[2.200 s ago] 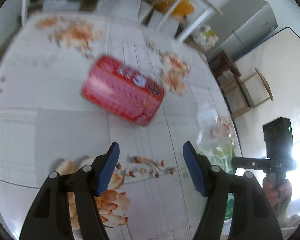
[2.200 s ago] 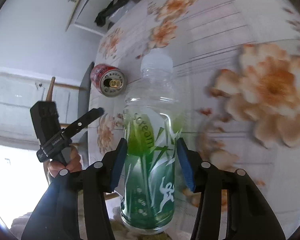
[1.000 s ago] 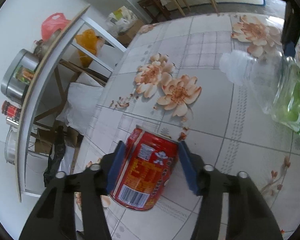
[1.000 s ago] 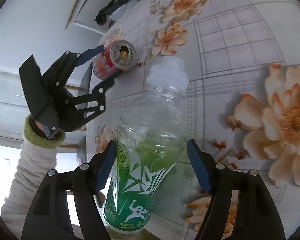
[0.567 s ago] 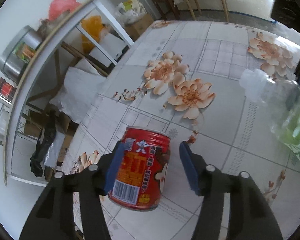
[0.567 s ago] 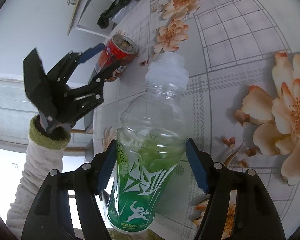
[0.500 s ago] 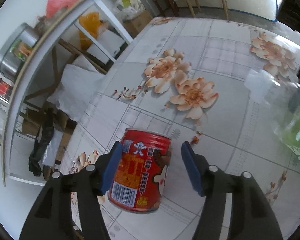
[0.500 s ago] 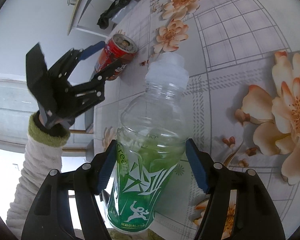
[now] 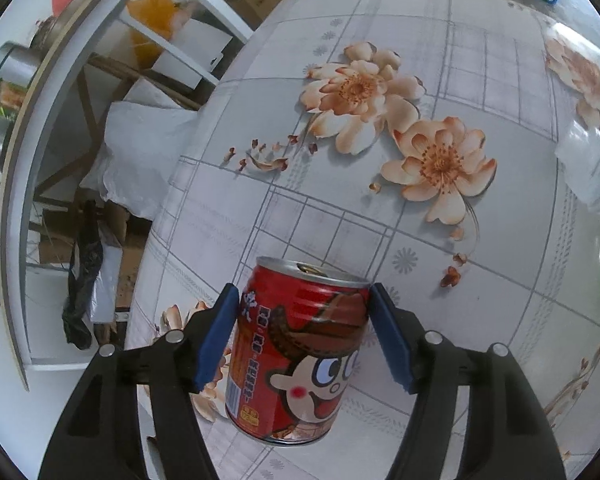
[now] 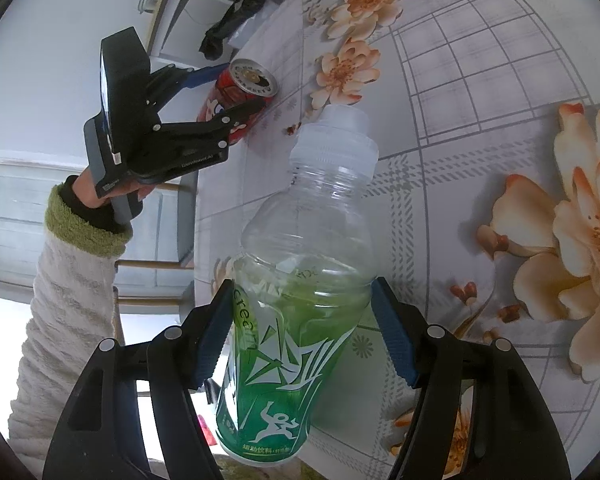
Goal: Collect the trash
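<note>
My left gripper is shut on a red drink can with a cartoon face, held upright just above the floral table. The same can and left gripper show in the right wrist view at upper left. My right gripper is shut on a clear plastic bottle with a green label and white cap, held tilted above the table. The bottle's cap end shows at the right edge of the left wrist view.
The table edge runs along the left. Beyond it stand a white shelf rack with pots, a white bag and a black bag on the floor. A chair stands by the table's near side.
The left gripper closed on the lying can, lifted it and turned it upright. The right gripper has kept hold of the bottle, tilting it a little.
</note>
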### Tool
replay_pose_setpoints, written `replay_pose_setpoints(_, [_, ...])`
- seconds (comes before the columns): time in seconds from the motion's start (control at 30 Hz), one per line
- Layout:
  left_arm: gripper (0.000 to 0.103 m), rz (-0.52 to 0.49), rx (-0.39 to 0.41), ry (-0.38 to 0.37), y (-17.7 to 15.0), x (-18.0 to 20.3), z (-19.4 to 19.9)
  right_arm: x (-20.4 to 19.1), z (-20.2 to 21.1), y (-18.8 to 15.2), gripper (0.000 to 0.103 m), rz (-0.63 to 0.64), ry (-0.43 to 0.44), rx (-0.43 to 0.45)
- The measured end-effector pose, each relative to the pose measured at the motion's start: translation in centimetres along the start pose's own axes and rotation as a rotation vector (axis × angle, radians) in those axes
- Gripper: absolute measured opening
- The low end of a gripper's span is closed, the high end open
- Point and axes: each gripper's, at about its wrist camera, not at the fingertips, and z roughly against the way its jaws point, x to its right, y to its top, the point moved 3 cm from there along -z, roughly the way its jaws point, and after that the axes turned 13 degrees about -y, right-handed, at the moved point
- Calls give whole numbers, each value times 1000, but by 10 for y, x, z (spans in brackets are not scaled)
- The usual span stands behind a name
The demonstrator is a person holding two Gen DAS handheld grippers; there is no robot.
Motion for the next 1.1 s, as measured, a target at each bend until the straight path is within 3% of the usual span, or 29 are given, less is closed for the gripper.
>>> replay_pose_setpoints(0.17, [64,-19,10,20,-6,10,5,1,3,-2,64,-3,1,4])
replay_pose_setpoints(0.3, [64,45,92,11,-15,10,24,6,8,-4,64,-9,-11,15])
replay_pose_setpoints(0.43, [64,155,230,-16,-34,19,54,13,18,-7,64,-20,-31,29])
replay_pose_setpoints(0.6, [64,356,471,-92,-60,49,102,31,36,-17,64,-52,-54,51])
replay_pose_setpoints(0.8, [64,653,719,-260,-88,108,125,51,56,-34,64,-92,-83,75])
replay_pose_setpoints(0.9, [64,770,790,-295,-96,132,126,58,64,-40,64,-110,-100,85])
replay_pose_setpoints(1.1, [64,898,824,-215,-108,162,121,64,74,-46,65,-139,-141,115])
